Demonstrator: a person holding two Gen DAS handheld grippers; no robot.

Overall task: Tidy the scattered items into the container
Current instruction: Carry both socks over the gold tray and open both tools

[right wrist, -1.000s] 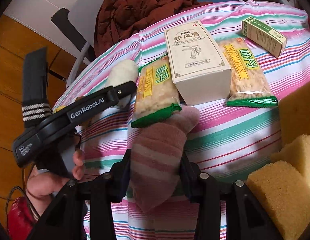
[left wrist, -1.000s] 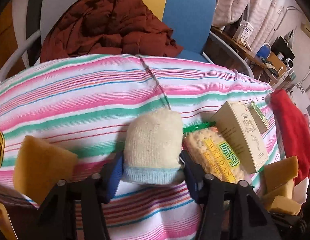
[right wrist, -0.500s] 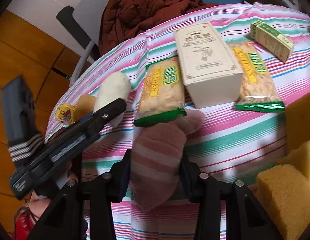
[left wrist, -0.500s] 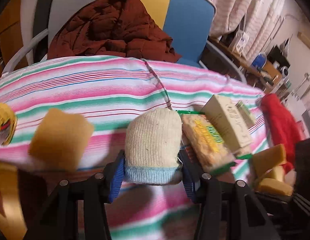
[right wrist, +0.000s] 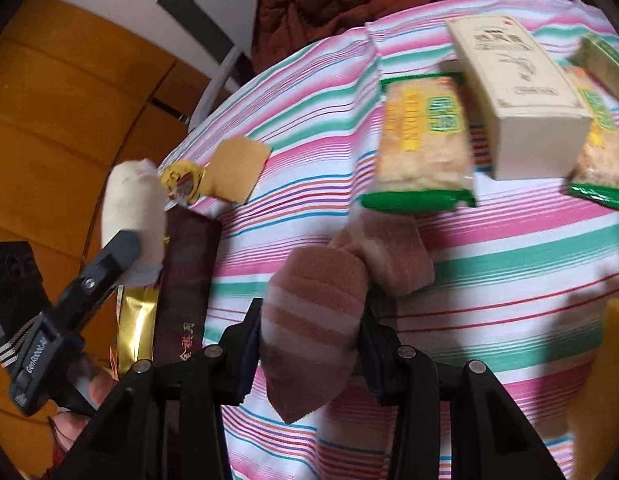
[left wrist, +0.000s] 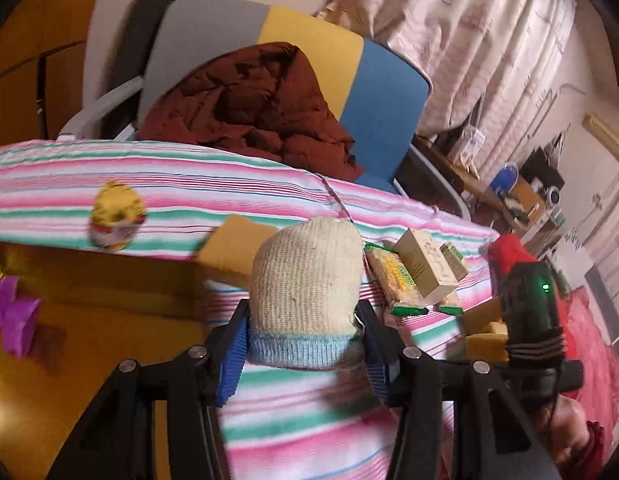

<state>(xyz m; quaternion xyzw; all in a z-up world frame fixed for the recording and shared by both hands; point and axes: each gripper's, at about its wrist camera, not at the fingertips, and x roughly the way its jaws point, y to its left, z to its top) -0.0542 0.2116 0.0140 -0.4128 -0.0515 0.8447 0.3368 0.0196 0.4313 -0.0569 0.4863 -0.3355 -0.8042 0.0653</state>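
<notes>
Cream sock (left wrist: 305,276), rolled, sits between my left gripper (left wrist: 305,344) fingers, which are closed onto its blue cuff; soft, light, compressible, so I judge the cuff the firmest hold. Its long axis runs along the fingers, rounded toe pointing far, away from me. Pink striped sock (right wrist: 313,320) is pinched likewise in my right gripper (right wrist: 309,344), limp, toe end flopping far-right onto the striped cloth (right wrist: 489,280). Both hang above the near-left table edge. Beyond lie snack packets (right wrist: 423,140), a cream box (right wrist: 517,100), a sponge (right wrist: 237,168). Container: possibly the dark box (right wrist: 189,280) at left; cannot confirm.
</notes>
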